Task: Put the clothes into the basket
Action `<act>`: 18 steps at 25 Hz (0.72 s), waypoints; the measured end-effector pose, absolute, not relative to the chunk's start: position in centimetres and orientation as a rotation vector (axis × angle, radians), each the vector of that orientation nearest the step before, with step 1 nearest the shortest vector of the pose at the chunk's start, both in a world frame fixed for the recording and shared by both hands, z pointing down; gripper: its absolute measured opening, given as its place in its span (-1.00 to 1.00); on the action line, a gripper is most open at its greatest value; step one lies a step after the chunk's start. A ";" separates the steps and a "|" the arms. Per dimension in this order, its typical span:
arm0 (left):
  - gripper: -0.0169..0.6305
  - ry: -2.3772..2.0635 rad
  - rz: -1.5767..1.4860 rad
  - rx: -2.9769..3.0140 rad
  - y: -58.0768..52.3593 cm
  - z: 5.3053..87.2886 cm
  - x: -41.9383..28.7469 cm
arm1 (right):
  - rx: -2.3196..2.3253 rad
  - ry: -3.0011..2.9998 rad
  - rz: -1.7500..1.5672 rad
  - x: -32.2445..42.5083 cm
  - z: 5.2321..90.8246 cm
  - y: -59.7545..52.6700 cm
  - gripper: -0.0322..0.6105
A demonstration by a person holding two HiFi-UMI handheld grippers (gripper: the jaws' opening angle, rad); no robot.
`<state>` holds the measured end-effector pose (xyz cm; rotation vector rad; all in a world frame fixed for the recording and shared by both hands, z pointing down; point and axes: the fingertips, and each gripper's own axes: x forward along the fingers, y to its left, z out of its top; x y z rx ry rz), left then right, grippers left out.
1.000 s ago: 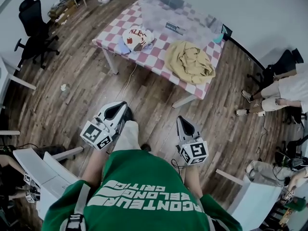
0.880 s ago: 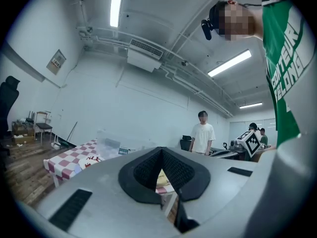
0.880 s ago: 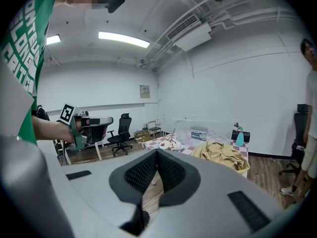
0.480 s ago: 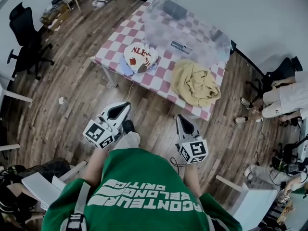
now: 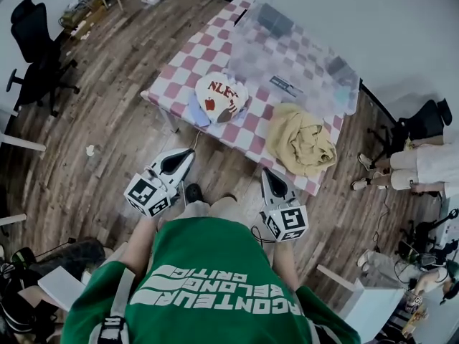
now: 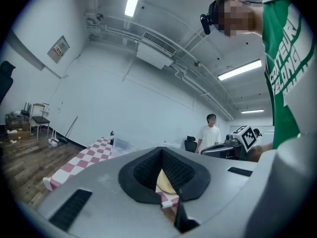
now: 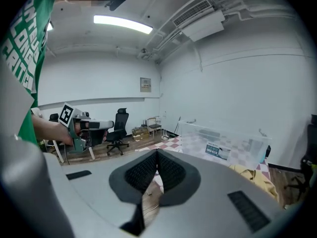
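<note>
A bare, office-like lab room: wood-plank floor point(image 5: 107, 142), plain white walls point(image 6: 99, 98), black office chairs point(image 5: 36, 45), strip lights point(image 7: 122, 25) and an air unit point(image 6: 154, 47) with pipes on the open ceiling, a lone bench point(image 5: 188, 63) under checked cloth, seated people point(image 5: 423, 160) round the edges

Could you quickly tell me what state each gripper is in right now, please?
Left gripper: shut, holding nothing.
Right gripper: shut, holding nothing.
</note>
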<state>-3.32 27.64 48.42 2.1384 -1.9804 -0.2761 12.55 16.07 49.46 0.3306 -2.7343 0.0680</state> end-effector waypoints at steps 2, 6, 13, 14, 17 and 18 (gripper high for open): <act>-0.94 -1.971 -0.272 2.132 27.1 49.1 -3.8 | 0.336 -2.724 0.076 12.0 50.0 15.4 -0.87; -0.94 -1.958 -0.250 2.119 25.8 50.0 -5.2 | 0.333 -2.717 0.096 10.4 50.6 13.8 -0.87; -0.94 -2.012 -0.196 2.068 21.7 51.5 -9.9 | 0.241 -2.733 0.101 4.7 52.1 9.2 -0.87; -0.94 -2.020 -0.189 2.062 20.9 51.7 -10.7 | 0.226 -2.734 0.098 3.7 52.4 8.2 -0.87; -0.94 -2.035 -0.158 2.034 18.3 52.8 -13.2 | 0.185 -2.729 0.107 0.5 53.7 5.4 -0.87; -0.94 -2.036 -0.150 2.024 17.3 53.2 -14.0 | 0.174 -2.726 0.113 -0.6 54.3 4.4 -0.87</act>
